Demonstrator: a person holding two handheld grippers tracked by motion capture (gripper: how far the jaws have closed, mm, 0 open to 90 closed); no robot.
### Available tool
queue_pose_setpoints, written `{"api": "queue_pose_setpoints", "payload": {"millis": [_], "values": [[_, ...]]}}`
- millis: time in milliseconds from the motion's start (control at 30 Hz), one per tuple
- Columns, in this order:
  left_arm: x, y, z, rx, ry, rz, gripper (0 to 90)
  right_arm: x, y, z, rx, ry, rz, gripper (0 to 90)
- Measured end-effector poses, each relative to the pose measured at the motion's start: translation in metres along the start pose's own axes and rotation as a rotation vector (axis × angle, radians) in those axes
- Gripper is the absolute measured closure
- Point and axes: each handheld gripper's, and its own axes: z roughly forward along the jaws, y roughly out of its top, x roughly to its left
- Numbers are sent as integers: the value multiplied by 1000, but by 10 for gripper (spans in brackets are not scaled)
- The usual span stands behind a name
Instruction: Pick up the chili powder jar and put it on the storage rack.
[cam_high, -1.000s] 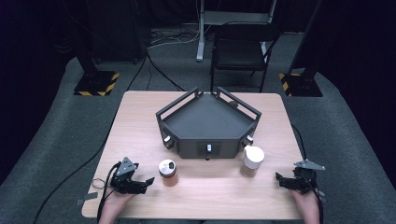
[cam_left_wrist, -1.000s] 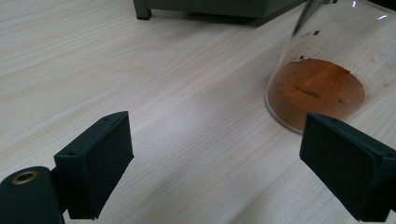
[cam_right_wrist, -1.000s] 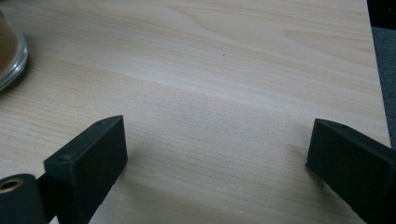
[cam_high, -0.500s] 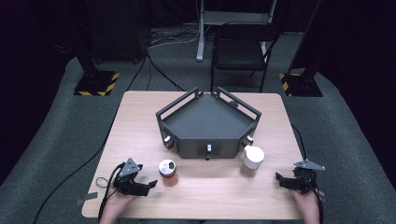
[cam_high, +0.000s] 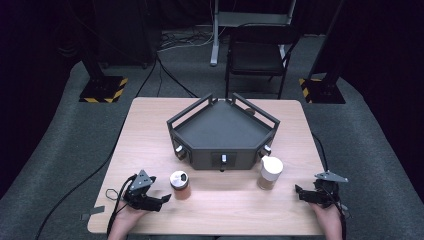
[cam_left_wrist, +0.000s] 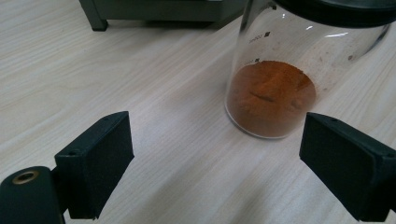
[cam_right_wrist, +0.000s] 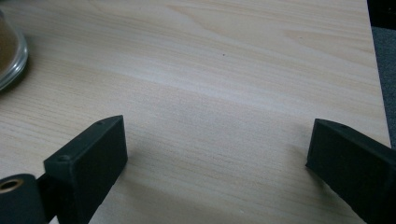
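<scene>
A small glass jar of orange powder (cam_high: 180, 184) stands on the wooden table (cam_high: 150, 130), in front of a black angular tray (cam_high: 200, 159). Just to the jar's left, my left gripper (cam_high: 164, 199) rests near the table's front edge, pointing at it. In the left gripper view the jar (cam_left_wrist: 271, 95) stands a little ahead of my open gripper (cam_left_wrist: 215, 163) and nearer its right jaw, touching neither pad. My right gripper (cam_high: 299, 192) lies at the front right, open over bare wood (cam_right_wrist: 217, 158). A white-lidded jar (cam_high: 270, 172) stands to its left.
The tray has raised rails and knobs on its front wall. The white-lidded jar's glass base (cam_right_wrist: 11, 51) shows at the left edge of the right gripper view. Beyond the table stand a black chair (cam_high: 257, 55) and stands with striped feet (cam_high: 102, 90).
</scene>
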Motion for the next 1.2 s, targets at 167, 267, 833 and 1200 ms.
{"api": "queue_pose_setpoints", "payload": {"millis": [167, 267, 833, 1200], "values": [[-2, 2, 2, -6, -13, 6, 94, 0, 0, 0, 0, 0, 0, 38], [-4, 3, 4, -9, -21, 12, 94, 0, 0, 0, 0, 0, 0, 38], [-12, 9, 14, 3, -33, 25, 94, 0, 0, 0, 0, 0, 0, 38], [-17, 9, 17, -3, -22, 21, 95, 0, 0, 0, 0, 0, 0, 38]]}}
